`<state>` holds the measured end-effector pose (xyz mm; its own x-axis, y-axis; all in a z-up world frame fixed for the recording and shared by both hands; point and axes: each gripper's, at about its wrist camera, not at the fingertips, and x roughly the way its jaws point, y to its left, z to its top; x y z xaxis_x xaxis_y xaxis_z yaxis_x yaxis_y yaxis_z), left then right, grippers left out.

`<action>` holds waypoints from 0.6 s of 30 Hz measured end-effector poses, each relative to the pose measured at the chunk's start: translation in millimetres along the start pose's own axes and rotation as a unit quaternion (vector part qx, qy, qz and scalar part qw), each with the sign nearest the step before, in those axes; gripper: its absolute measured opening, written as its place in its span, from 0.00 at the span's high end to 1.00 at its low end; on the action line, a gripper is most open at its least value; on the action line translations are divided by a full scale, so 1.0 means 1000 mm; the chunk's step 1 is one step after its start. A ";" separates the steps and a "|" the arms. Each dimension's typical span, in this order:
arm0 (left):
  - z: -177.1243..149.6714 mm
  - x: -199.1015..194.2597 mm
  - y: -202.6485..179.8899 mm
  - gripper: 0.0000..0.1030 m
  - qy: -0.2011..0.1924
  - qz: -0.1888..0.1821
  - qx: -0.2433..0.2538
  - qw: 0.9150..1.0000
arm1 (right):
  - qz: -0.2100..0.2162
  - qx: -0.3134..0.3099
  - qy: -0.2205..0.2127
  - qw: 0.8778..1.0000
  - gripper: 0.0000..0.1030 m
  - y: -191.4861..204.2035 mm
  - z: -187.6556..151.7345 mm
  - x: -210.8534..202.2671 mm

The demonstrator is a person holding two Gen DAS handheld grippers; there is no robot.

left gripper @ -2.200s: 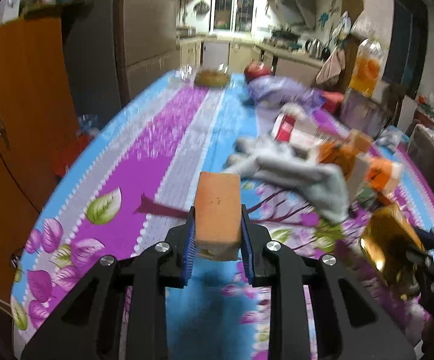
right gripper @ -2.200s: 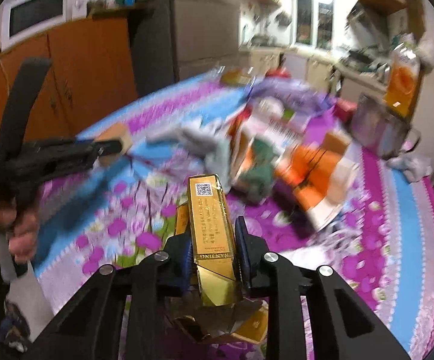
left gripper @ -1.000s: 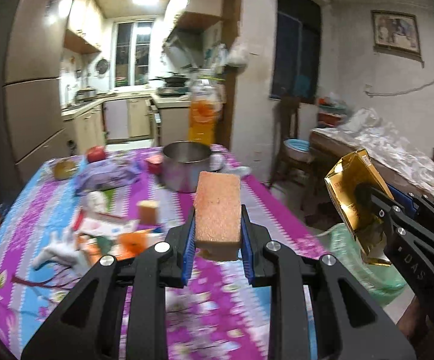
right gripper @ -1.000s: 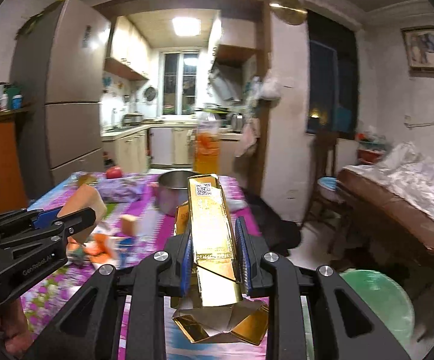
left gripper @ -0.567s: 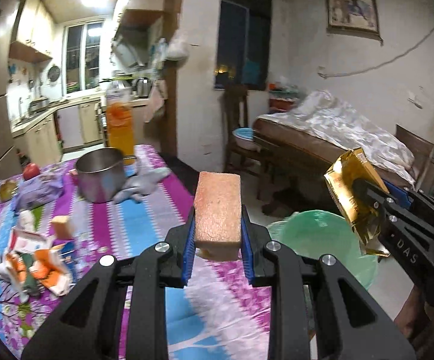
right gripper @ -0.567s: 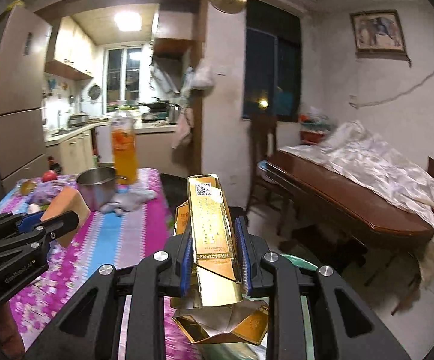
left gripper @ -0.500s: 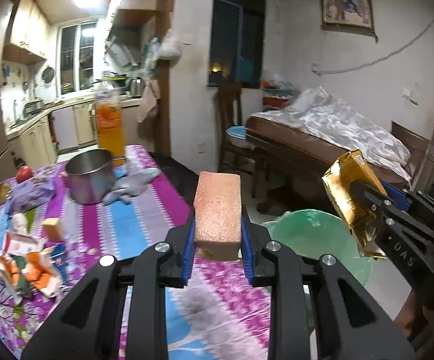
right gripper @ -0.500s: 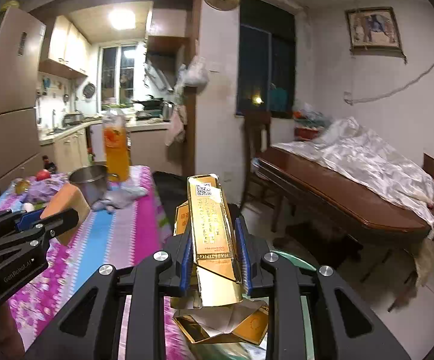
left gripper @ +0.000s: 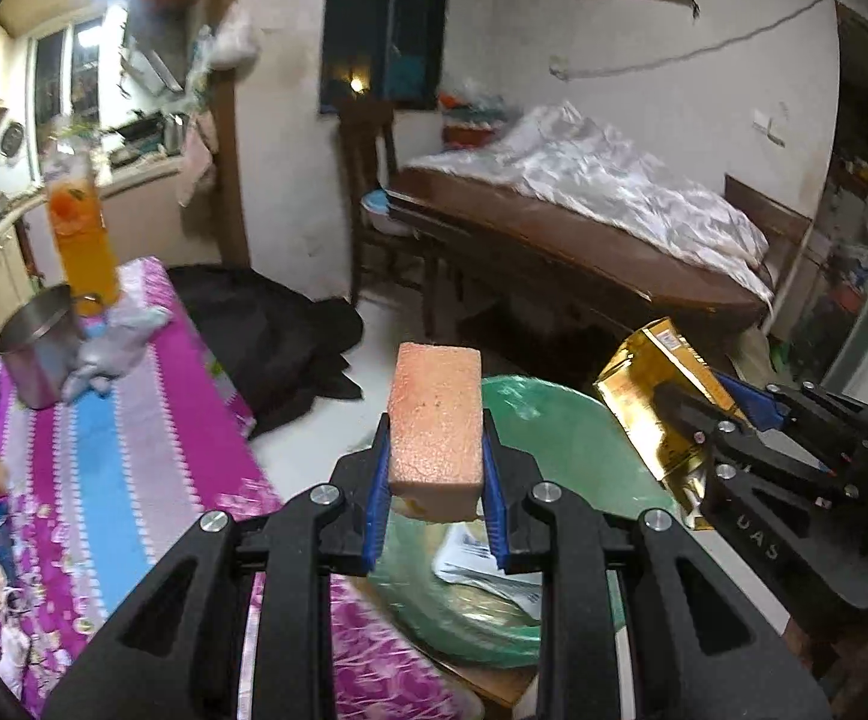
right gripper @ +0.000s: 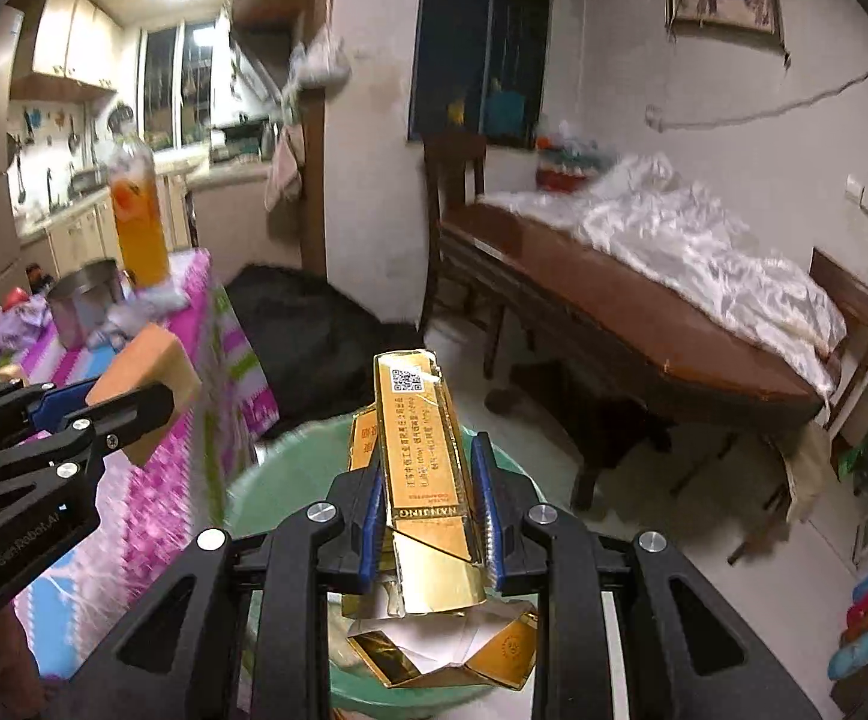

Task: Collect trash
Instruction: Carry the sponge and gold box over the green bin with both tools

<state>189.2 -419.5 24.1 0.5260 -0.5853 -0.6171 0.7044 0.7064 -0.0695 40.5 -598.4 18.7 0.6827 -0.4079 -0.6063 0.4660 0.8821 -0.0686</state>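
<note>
While a wooden bed (right gripper: pixel 643 324) with a rumpled, glossy white sheet (right gripper: pixel 691 246) fills the far side of the room, the desk (left gripper: pixel 128 456) at the left lies under a cloth striped in magenta, blue and grey with a floral print. Below both grippers sits a round bin lined with a thin, wrinkled green plastic bag (left gripper: pixel 571 456); printed paper (left gripper: pixel 481 558) lies crumpled inside it, and what else is in there cannot be told. On the desk's far end stand a tall clear bottle (left gripper: pixel 81 228) of orange liquid and, just beside it, a cylindrical steel pot (left gripper: pixel 38 354); what the pot holds is hidden.

The right gripper (right gripper: pixel 428 504) holds a long, shiny gold carton (right gripper: pixel 425 462), flattened and torn at its near end, with its fingers (right gripper: pixel 484 504) narrowed onto its sides. Its long axis runs along the fingers, the end with the square code pointing forward, away from the camera, above the bin.

The left gripper (left gripper: pixel 434 480) pinches a blocky, orange-pink sponge (left gripper: pixel 436 426) with a porous, grainy face, fingers (left gripper: pixel 377 489) narrow against its flanks. Its long axis also lies along the fingers, pointing forward over the bin's near rim by the desk's edge.
</note>
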 end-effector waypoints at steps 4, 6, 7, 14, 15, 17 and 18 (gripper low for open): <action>0.002 0.025 -0.010 0.77 0.041 -0.016 -0.002 0.999 | -0.003 -0.012 0.050 0.999 0.74 -0.013 0.001 0.033; 0.001 0.040 -0.012 0.77 0.067 -0.021 -0.007 0.997 | -0.003 -0.018 0.077 0.997 0.74 -0.019 -0.001 0.052; 0.000 0.048 -0.013 0.77 0.081 -0.022 -0.008 0.996 | 0.000 -0.019 0.087 0.996 0.74 -0.020 -0.003 0.057; -0.010 0.074 -0.009 0.77 0.123 -0.012 -0.018 0.992 | 0.001 -0.020 0.140 0.990 0.74 -0.032 -0.015 0.104; -0.011 0.076 -0.007 0.76 0.127 -0.011 -0.019 0.992 | -0.001 -0.017 0.143 0.990 0.74 -0.036 -0.015 0.110; -0.013 0.080 -0.002 0.76 0.132 -0.006 -0.026 0.991 | -0.002 -0.014 0.145 0.989 0.74 -0.043 -0.014 0.114; -0.014 0.082 -0.001 0.76 0.134 -0.007 -0.028 0.990 | -0.003 -0.013 0.145 0.989 0.74 -0.044 -0.014 0.114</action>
<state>225.3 -462.8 -37.1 0.3649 -0.4734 -0.8017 0.6790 0.7245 -0.1187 90.1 -680.1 -58.3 0.4871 -0.3318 -0.8078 0.4519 0.8873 -0.0919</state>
